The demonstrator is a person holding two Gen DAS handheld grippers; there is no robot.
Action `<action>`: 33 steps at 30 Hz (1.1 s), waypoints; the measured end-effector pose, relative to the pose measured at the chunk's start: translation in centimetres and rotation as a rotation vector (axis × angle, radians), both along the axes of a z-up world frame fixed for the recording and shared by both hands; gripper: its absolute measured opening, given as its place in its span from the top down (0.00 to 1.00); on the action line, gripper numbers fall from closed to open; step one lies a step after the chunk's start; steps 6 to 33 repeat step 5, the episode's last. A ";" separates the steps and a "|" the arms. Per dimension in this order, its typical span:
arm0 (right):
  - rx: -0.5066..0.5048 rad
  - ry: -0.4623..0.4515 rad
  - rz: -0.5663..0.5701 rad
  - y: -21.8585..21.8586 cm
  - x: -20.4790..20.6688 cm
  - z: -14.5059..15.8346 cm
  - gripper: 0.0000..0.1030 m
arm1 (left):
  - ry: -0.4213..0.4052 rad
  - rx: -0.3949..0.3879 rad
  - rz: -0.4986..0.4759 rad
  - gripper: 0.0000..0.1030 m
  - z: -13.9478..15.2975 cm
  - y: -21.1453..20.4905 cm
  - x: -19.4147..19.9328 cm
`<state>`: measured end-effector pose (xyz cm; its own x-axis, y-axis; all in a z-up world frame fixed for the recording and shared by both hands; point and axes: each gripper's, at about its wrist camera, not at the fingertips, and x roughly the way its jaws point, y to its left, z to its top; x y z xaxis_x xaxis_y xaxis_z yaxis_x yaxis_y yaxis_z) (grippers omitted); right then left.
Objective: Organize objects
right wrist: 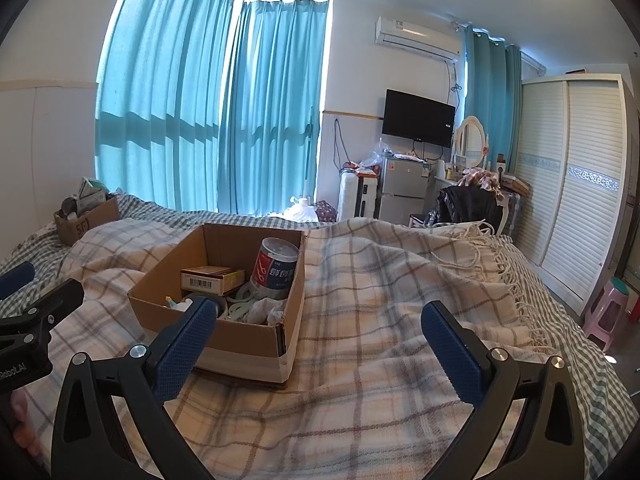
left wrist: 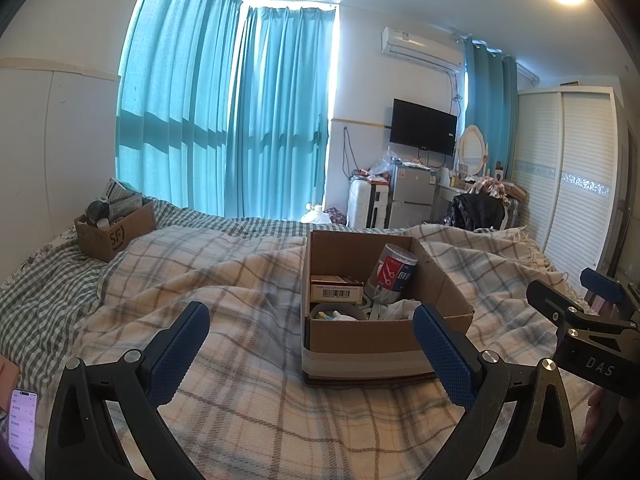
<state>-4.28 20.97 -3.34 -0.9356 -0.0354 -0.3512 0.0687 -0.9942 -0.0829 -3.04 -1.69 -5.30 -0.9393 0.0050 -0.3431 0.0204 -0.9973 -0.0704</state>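
A bed [left wrist: 248,412] covered by a plaid blanket [right wrist: 380,320] was seen filling the lower half of both views, with teal curtains [left wrist: 224,120] hung behind it. An open cardboard box [left wrist: 360,340] was set on the blanket near the middle of the bed; a second box [left wrist: 114,234], stuffed with items, was placed well apart at the far left corner. Inside the near box a clear canister [left wrist: 392,274] with a red and blue label was leaned against the far wall, a small carton [left wrist: 336,288] with a barcode was laid beside it, and smaller pale items that could not be made out were heaped in front. The left gripper [left wrist: 312,338] was held above the blanket just before the box, its jaws spread wide and nothing between them. The right gripper [right wrist: 320,328] was held to the box's right, likewise spread and empty. A phone [left wrist: 22,424] with a lit screen was seen at the left view's lower left edge.
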 end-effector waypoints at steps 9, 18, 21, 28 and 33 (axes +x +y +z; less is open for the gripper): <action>0.000 -0.001 -0.001 -0.1 -0.1 0.0 0.00 | 0.009 0.002 0.014 0.00 -0.1 -0.2 0.2; 0.000 -0.001 -0.001 -0.1 -0.1 0.0 0.00 | 0.009 0.002 0.014 0.00 -0.1 -0.2 0.2; 0.000 -0.001 -0.001 -0.1 -0.1 0.0 0.00 | 0.009 0.002 0.014 0.00 -0.1 -0.2 0.2; 0.000 -0.001 -0.001 -0.1 -0.1 0.0 0.00 | 0.009 0.002 0.014 0.00 -0.1 -0.2 0.2; 0.000 -0.001 -0.001 -0.1 -0.1 0.0 0.00 | 0.009 0.002 0.014 0.00 -0.1 -0.2 0.2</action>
